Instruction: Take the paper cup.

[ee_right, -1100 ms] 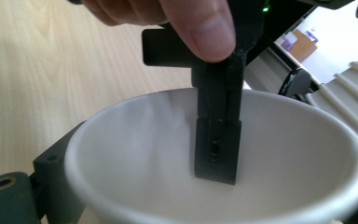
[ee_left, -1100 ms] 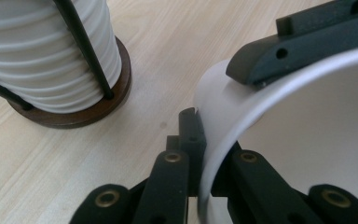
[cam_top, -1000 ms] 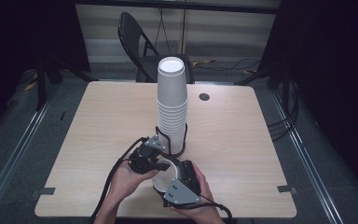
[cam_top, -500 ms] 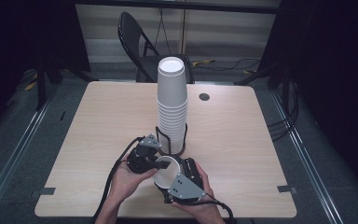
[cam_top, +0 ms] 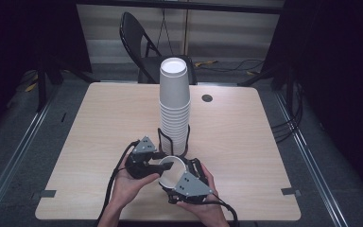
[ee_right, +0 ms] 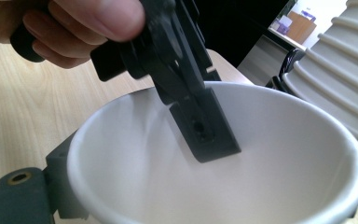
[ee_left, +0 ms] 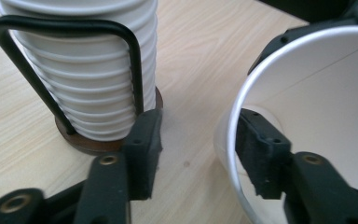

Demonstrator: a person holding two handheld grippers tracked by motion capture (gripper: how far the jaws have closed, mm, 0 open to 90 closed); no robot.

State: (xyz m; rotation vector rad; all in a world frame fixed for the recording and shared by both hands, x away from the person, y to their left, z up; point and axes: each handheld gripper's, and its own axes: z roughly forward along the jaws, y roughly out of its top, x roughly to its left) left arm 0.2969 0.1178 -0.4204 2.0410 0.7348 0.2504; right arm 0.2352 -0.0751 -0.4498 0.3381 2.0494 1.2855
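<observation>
Cup (cam_top: 172, 171) clamped outside by right gripper (cam_top: 185, 182); left gripper (cam_top: 157, 163) just half-opened astride its rim, unpinched. Rim could snag, tipping stack (cam_top: 174, 106).

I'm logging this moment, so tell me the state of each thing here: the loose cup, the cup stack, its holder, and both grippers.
Loose paper cup: tipped toward the person, one left jaw inside its mouth.
Cup stack: upright, nested, seated in its holder.
Wire holder: upright on the table, wire loop around the stack's lower cups.
Left gripper: jaws just been opening, straddling the loose cup's rim, not pressing it.
Right gripper: jaws closed on the loose cup's outside.
</observation>
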